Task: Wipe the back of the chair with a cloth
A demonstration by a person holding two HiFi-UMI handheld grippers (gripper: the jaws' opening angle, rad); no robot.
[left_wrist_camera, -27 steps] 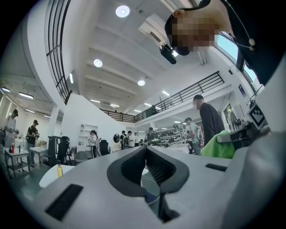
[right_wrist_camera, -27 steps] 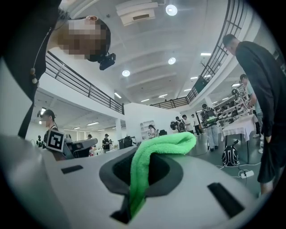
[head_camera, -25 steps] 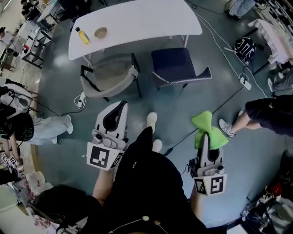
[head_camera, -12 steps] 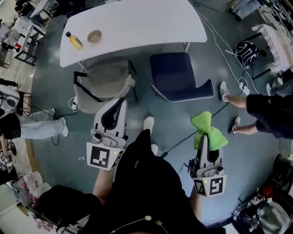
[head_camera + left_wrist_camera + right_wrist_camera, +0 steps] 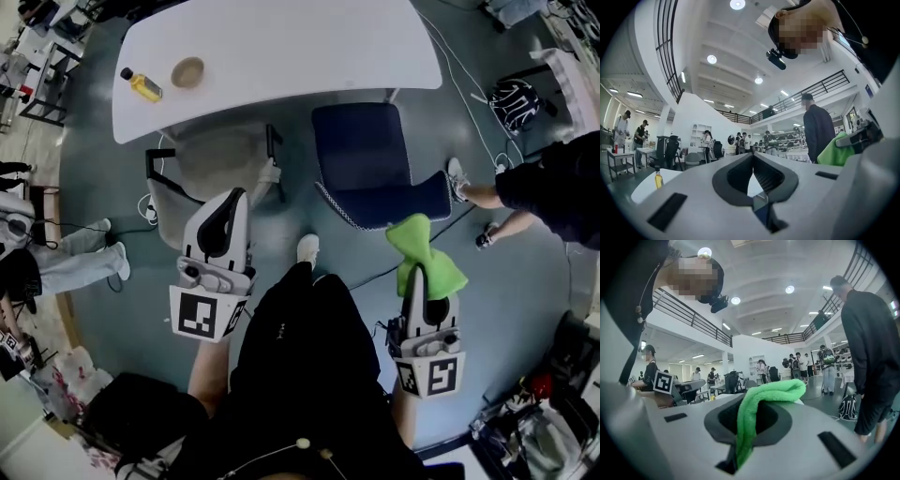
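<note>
1. On the far left of the white table (image 5: pixel 281 42), in the head view: a small bottle (image 5: pixel 141 86) of yellow liquid, with a shallow round tan bowl (image 5: pixel 187 71) just beside it. The top is smooth with rounded corners.
2. Beige chair (image 5: pixel 211 159): curved shell on a dark frame, drawn up to the table.
3. Left gripper (image 5: pixel 232 195): white moulded shell, marker cube at the rear. Its own view shows the ribbed black jaws pressed together with nothing between them (image 5: pixel 753 161).
4. Navy chair (image 5: pixel 370 150): square upholstered seat. Its back (image 5: pixel 389 202) is curved, with a speckled rim facing the person.
5. Cloth (image 5: pixel 424 258): bright green and plush, bunched into a bow shape just beside the chair's back. Contact cannot be told.
6. Right gripper (image 5: pixel 419 281): pinching the cloth. Its own view (image 5: pixel 749 423) shows the fleecy nap (image 5: pixel 773 392) running between the jaws and flopping over the tips.
7. Person (image 5: pixel 553 183) in dark clothing, far right. The right gripper view shows them standing.
</note>
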